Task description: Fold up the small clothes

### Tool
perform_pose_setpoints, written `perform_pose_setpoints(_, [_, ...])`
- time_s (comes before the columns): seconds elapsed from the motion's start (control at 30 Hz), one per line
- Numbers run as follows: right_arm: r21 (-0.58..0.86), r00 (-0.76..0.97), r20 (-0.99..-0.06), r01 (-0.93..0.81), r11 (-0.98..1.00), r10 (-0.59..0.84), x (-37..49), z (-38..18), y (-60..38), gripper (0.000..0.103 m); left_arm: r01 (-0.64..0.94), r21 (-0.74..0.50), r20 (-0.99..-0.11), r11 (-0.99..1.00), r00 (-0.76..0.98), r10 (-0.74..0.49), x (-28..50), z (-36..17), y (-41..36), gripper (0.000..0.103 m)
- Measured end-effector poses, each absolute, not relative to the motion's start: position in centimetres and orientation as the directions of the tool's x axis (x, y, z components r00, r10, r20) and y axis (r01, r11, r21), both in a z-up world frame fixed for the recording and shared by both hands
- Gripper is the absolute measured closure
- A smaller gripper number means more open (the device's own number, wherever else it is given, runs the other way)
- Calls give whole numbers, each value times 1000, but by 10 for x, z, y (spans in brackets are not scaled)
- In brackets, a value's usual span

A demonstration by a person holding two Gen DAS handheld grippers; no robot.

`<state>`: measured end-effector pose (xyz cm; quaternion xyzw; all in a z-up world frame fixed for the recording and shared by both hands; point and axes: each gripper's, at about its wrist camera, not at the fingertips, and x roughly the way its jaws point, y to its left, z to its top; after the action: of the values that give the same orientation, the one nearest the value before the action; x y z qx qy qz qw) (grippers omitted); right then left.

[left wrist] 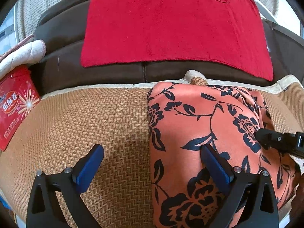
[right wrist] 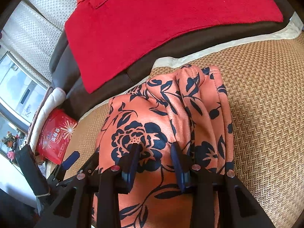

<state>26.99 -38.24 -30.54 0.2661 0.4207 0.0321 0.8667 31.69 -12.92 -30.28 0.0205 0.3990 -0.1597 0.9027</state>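
An orange garment with a black flower print [left wrist: 199, 114] lies folded into a narrow stack on the woven mat [left wrist: 95, 117]. My left gripper [left wrist: 152, 150] is open wide at the garment's left edge, with one blue pad over the bare mat and the other over the cloth. In the right wrist view my right gripper [right wrist: 154, 147] stands partly open, its two tips resting on top of the garment [right wrist: 152, 114] by a large flower; no fold is bunched between them. The right gripper's black tip [left wrist: 262, 135] also shows in the left wrist view.
The mat covers a dark brown sofa [left wrist: 114, 72], and a red towel [left wrist: 171, 28] is spread over its back. A red printed box [left wrist: 15, 104] and a cream quilted cushion [left wrist: 24, 51] sit at the left. A window [right wrist: 17, 87] is far left.
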Motion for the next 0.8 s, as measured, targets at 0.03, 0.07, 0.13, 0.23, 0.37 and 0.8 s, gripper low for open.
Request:
perform_pose_setpoints(0.03, [492, 647, -709, 167, 855, 282, 269, -306, -383, 64, 305, -97, -728, 948, 628, -276, 314, -302, -127, 1])
perform_pose_setpoints(0.07, [495, 650, -705, 165, 853, 284, 267, -306, -383, 64, 305, -99, -729, 947, 625, -278, 313, -302, -129, 1])
perform_pose_setpoints(0.13, [499, 655, -700, 164, 851, 284, 265, -307, -383, 64, 307, -87, -729, 948, 629, -271, 309, -301, -132, 1])
perform_pose_setpoints(0.23, [500, 666, -692, 165, 850, 278, 257, -306, -382, 64, 313, -68, -723, 947, 639, -262, 301, -298, -133, 1])
perform_pose_setpoints(0.37, [511, 679, -683, 181, 840, 269, 240, -305, -379, 64, 311, -86, -724, 946, 633, -274, 292, -294, -128, 1])
perform_pose_setpoints(0.8, [641, 721, -615, 222, 735, 319, 185, -297, -395, 64, 278, -165, -720, 946, 622, -308, 290, -286, -100, 1])
